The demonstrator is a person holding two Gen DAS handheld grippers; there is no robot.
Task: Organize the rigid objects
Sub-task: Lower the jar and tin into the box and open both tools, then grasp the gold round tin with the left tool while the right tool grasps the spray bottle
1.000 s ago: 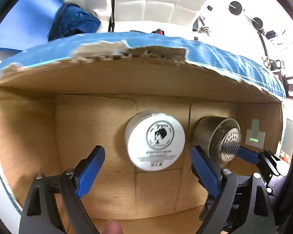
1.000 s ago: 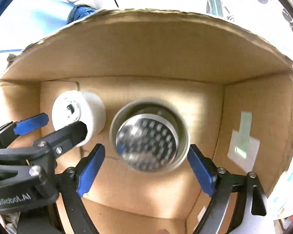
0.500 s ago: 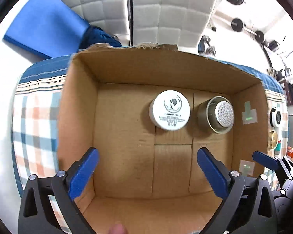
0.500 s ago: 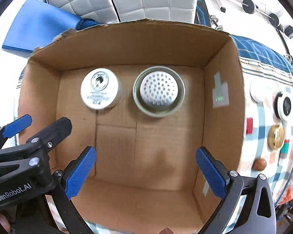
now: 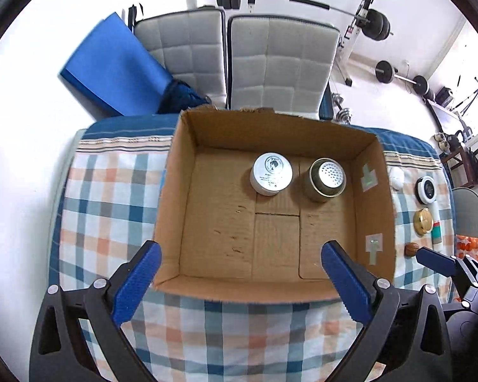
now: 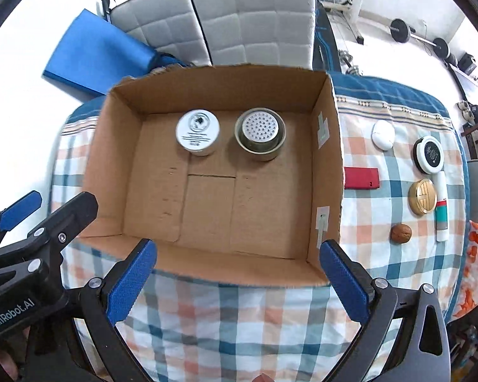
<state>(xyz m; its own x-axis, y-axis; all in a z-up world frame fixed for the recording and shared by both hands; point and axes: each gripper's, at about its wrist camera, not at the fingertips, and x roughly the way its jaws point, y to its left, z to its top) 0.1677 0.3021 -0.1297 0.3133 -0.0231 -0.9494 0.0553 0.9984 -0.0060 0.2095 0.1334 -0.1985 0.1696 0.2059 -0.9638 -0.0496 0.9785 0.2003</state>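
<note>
Now both grippers sit high above the near edge of the cardboard box (image 6: 325, 146), having pulled back out of it since a second ago, when each was deep inside and close to the items. The left gripper (image 5: 239, 283) is spread wide with nothing between its blue pads, and the right gripper (image 6: 235, 280) is spread just as wide and empty. Inside the box, toward its far wall, the white cream jar (image 6: 198, 131) stands upright just beside the metal perforated-lid tin (image 6: 260, 133); neither has shifted. The box rests on a checked tablecloth (image 6: 232, 328). Beyond the box's right wall, on the cloth, lie a red flat block (image 6: 361, 178), a white oval case (image 6: 383, 134), a black-and-white round compact (image 6: 429, 154), a gold compact (image 6: 422, 197), a striped tube (image 6: 441, 207) and a walnut (image 6: 401, 232), only now in full view.
</note>
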